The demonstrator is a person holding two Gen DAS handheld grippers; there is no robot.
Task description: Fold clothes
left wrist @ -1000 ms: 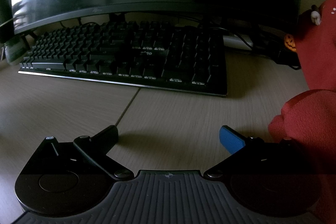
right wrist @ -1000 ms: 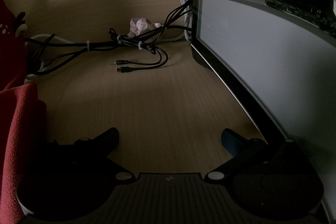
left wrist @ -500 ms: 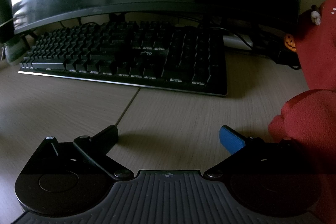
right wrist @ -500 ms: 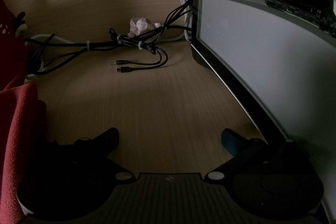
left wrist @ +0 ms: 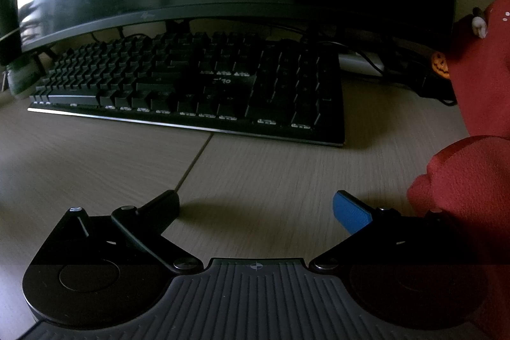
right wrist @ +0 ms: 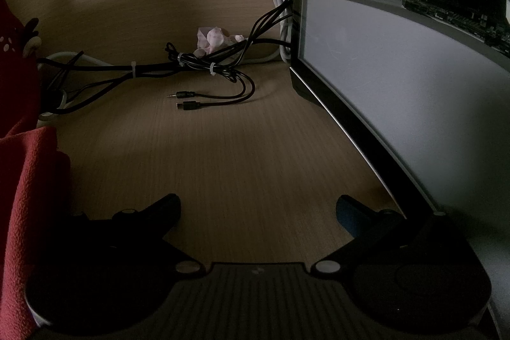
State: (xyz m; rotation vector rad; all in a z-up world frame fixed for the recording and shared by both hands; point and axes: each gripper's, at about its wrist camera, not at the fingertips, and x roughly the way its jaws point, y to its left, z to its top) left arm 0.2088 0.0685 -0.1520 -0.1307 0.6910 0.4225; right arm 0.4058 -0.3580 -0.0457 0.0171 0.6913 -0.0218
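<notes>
Only the left gripper (left wrist: pixel 256 209) faces the keyboard (left wrist: pixel 197 91); both grippers' jaws gape wide, empty.

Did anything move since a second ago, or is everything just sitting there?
Nothing visibly changed. Both tongs, the left and the right, stay open and empty over the desk. The red garment lies in the same place between them, untouched. The keyboard and the cables have not shifted either.
</notes>
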